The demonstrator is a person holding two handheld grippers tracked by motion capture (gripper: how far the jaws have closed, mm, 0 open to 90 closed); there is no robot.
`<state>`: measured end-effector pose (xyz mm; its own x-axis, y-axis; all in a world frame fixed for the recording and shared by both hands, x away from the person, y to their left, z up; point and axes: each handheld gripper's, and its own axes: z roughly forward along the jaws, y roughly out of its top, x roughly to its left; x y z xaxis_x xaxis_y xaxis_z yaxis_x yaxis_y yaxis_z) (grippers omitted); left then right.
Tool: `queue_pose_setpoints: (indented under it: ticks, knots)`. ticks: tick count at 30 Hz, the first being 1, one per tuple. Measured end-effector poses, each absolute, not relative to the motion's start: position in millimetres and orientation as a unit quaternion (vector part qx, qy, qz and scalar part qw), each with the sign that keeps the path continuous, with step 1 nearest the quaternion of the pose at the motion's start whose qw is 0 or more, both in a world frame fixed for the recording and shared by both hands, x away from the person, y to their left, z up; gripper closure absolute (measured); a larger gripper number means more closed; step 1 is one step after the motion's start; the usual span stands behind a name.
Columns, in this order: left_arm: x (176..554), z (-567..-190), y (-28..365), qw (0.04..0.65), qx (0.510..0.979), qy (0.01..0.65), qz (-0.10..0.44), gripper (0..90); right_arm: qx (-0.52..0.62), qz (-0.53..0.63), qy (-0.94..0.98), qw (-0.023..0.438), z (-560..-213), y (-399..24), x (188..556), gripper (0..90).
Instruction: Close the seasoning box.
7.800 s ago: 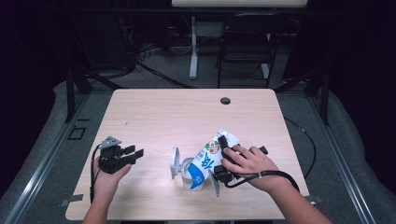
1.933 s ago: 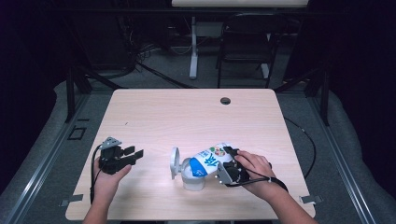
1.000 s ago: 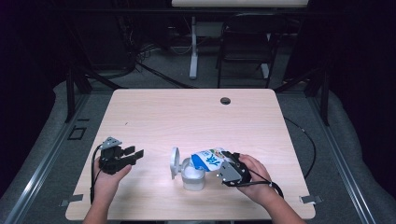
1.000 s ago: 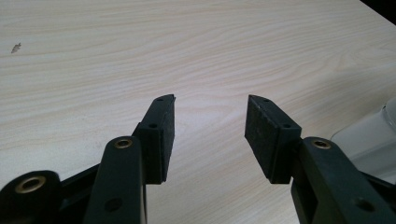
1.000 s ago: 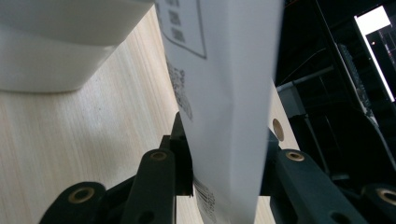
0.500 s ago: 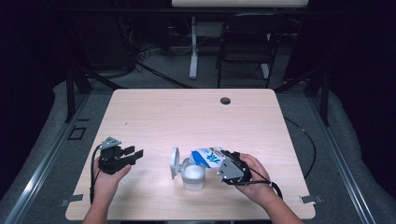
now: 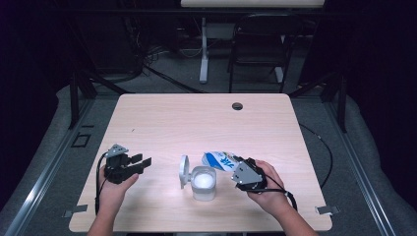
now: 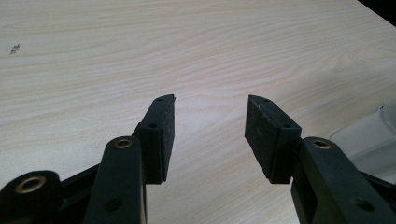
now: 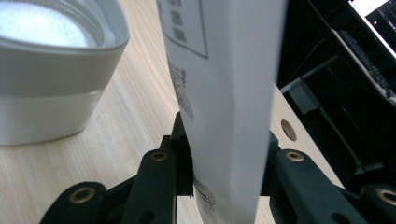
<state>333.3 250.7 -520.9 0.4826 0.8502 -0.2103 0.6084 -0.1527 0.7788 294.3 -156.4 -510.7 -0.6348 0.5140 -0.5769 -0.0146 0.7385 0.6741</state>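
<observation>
Carton (image 9: 224, 93) print beside container (image 9: 51, 70)

Lab-like recording room — lone table (image 7: 162, 118), black drapes (image 7: 378, 73), floor cables (image 7: 162, 69).

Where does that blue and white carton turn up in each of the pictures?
High view: the carton lies tilted at lower middle, held by the right gripper beside the white container.
Left gripper view: not in it.
Right gripper view: centre, upright between the fingers.
Shared landmark: the white container.

Tongs (image 8: 210, 135) open over table (image 8: 140, 56).
</observation>
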Motion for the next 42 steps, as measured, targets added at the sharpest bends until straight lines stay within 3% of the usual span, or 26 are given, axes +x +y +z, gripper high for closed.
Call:
queue_pose_setpoints:
  ticks: [42]
  knots:
    - [332.3,-519.0,249.6,0.436,0.742,0.488,0.143,53.1,0.404,0.394,0.782,0.263,-530.2,-187.6,333.3,71.4]
